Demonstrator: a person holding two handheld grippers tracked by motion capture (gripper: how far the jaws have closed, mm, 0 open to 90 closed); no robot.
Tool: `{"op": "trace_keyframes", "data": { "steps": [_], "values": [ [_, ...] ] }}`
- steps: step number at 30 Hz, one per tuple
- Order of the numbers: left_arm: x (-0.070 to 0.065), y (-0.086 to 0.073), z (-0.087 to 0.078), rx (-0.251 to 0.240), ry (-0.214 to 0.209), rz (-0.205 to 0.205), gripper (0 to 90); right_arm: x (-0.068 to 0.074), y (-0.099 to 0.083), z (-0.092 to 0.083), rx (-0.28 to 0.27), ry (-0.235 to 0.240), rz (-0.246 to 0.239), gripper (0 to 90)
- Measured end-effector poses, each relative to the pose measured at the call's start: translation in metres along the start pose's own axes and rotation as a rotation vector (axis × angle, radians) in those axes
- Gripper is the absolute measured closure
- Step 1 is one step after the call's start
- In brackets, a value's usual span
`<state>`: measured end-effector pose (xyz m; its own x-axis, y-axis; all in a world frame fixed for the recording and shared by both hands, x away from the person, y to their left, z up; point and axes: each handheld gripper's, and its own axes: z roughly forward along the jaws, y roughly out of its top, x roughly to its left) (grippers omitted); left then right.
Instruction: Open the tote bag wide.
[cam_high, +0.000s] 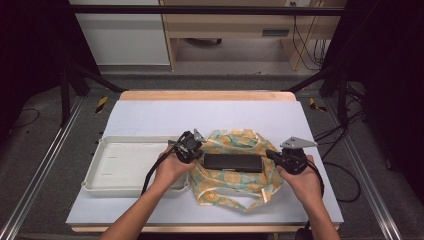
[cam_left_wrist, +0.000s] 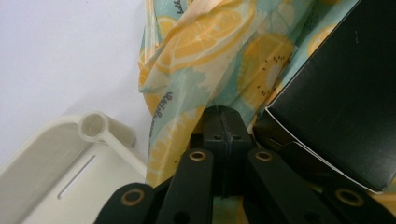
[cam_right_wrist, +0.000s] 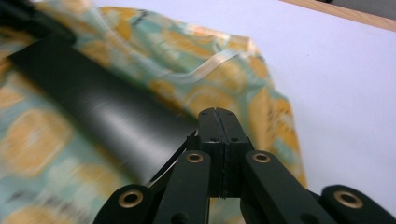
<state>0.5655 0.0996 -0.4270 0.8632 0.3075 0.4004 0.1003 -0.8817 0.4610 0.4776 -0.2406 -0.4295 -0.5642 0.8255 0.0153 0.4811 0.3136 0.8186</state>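
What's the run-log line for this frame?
left gripper: shut, at black box's left end | right gripper: shut, at its right end | box: lying on fruit-print bag | tray: left of bag

Matt black box (cam_high: 232, 162); glossy printed bag (cam_high: 235, 187); smooth plastic tray (cam_high: 107, 186).

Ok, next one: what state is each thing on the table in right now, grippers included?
Left gripper: jaws shut, nothing between them, at the box's left end.
Right gripper: jaws shut, nothing between them, at the box's right end.
Black box: closed, lying flat on the bag.
Fruit-print bag: crumpled and spread out on the table, under the box.
White tray: upright, nothing in it, left of the bag.
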Motion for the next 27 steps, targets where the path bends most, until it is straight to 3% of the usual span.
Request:
{"op": "trace_keyframes", "data": {
  "steps": [5, 8, 12, 16, 23, 27],
  "values": [
    [-0.002, -0.001, 0.000, 0.001, 0.001, -0.005, 90.0, 0.014, -0.019, -0.015, 0.015, 0.011, -0.007, 90.0],
    [-0.001, -0.002, 0.001, 0.001, -0.009, -0.012, 90.0, 0.015, -0.031, -0.010, 0.077, -0.004, -0.031, 90.0],
    [0.000, -0.003, 0.002, -0.001, -0.009, -0.006, 90.0, 0.010, -0.043, -0.001, 0.126, -0.001, -0.010, 90.0],
    [0.000, -0.002, 0.001, -0.003, -0.010, -0.007, 90.0, 0.008, -0.048, 0.005, 0.141, 0.006, -0.007, 90.0],
    [0.001, -0.001, -0.012, -0.067, 0.001, -0.031, 89.5, 0.014, -0.020, -0.014, 0.042, 0.031, -0.040, 85.9],
    [0.001, 0.000, -0.022, -0.121, -0.015, -0.035, 85.0, 0.015, 0.001, -0.021, 0.010, 0.066, -0.070, 75.3]
  ]
}}
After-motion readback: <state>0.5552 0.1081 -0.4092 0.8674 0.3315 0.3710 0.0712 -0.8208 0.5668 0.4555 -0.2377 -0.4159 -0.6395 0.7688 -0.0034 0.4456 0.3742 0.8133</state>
